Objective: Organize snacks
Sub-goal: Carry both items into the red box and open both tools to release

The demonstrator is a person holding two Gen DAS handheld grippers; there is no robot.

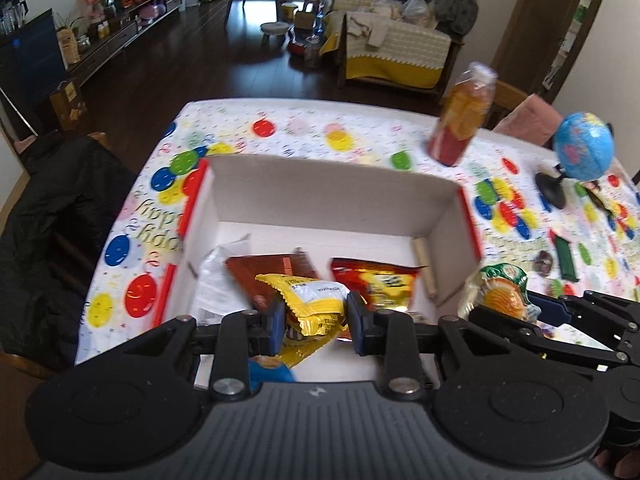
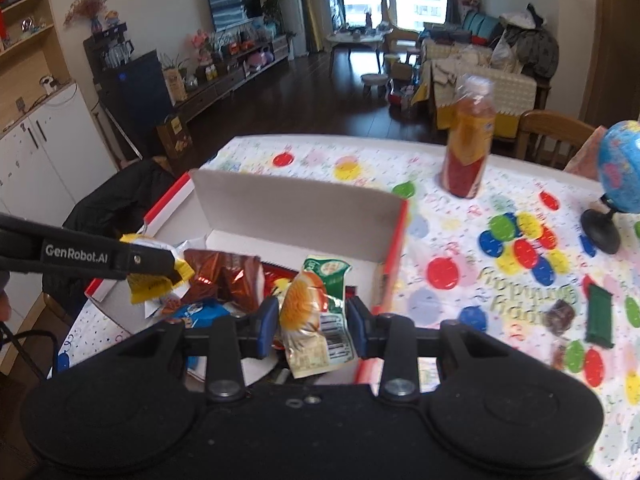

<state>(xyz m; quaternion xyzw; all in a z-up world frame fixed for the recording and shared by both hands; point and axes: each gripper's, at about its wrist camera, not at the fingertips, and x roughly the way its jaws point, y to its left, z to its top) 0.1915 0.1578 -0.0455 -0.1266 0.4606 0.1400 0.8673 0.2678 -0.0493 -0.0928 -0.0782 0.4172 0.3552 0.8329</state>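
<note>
Table (image 1: pixel 360 128) under a balloon-print cloth is filling both views; the open white box (image 1: pixel 320 192) with red edges is lying ahead of both sets of jaws.

Left gripper (image 1: pixel 314 316) is clamping a yellow snack packet (image 1: pixel 316 304) — blue pads pressing on both sides, jaws narrowly apart, packet hanging over the box's near part. Right gripper (image 2: pixel 314 324) is gripping a clear pouch with an orange-and-green print (image 2: pixel 316 312) the same way, at the box's near right corner.

Left wrist view alone is showing the box floor beyond the jaws: a brown packet (image 1: pixel 276 272), a red packet (image 1: pixel 380 280), a white wrapper (image 1: pixel 218 276) to the left. Right wrist view alone is showing a blue packet (image 2: pixel 200 314) just left of the right jaws, and the left gripper's arm crossing in from the left with the yellow packet.

Beyond the jaws to the right: a bottle (image 2: pixel 468 140), a globe on a black stand (image 2: pixel 620 168), a green bar (image 2: pixel 599 316), a small dark wrapped sweet (image 2: pixel 560 314) — all outside the box. The held packets are blocking part of the box contents.
</note>
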